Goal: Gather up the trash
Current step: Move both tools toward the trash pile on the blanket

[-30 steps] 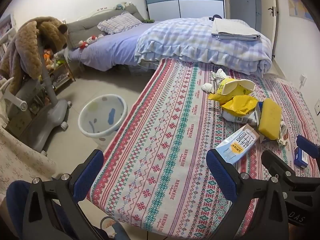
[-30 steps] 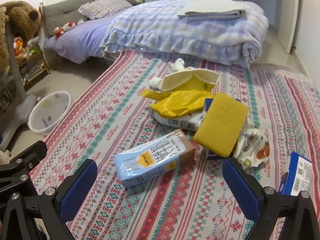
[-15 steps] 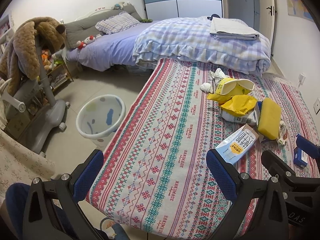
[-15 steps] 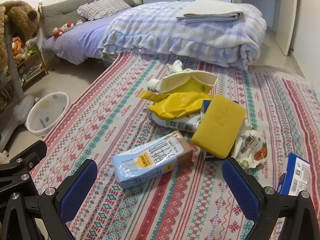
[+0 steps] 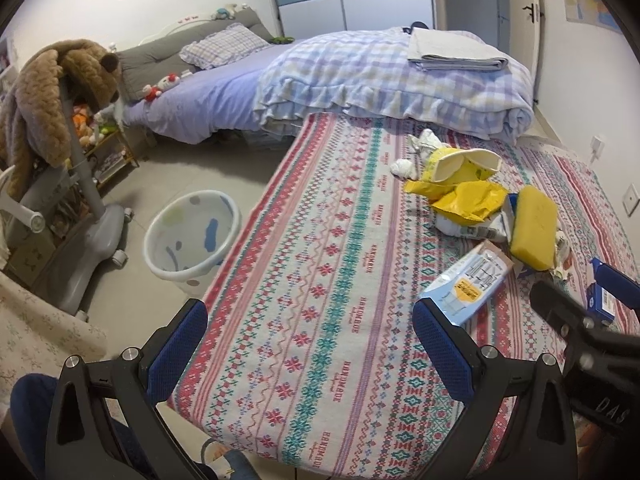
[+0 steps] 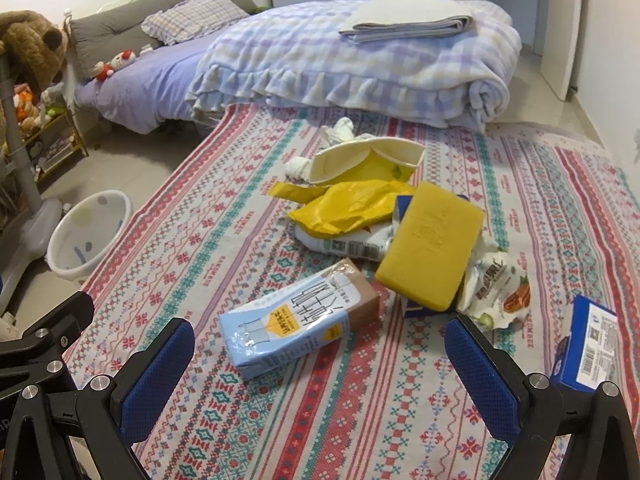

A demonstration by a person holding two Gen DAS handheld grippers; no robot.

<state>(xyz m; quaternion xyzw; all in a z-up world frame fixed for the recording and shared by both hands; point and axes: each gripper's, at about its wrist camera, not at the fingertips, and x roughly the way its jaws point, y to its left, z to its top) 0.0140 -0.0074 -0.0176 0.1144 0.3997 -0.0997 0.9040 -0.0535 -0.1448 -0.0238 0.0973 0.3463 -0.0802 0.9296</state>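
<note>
The patterned tablecloth (image 5: 340,320) carried the repeated word "HANDMADE", and "DAS" stood on the right gripper's (image 6: 320,354) black body seen in the left view.

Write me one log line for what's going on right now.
phase: approach | left gripper: open, empty | right gripper: open, facing light blue carton | white bin: on floor

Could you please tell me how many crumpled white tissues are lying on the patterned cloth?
2. One crumpled tissue lies at the pile's far end, toward the bed; the other tissue sits just left of the flattened yellow cup. More may be hidden under the pile.
</note>
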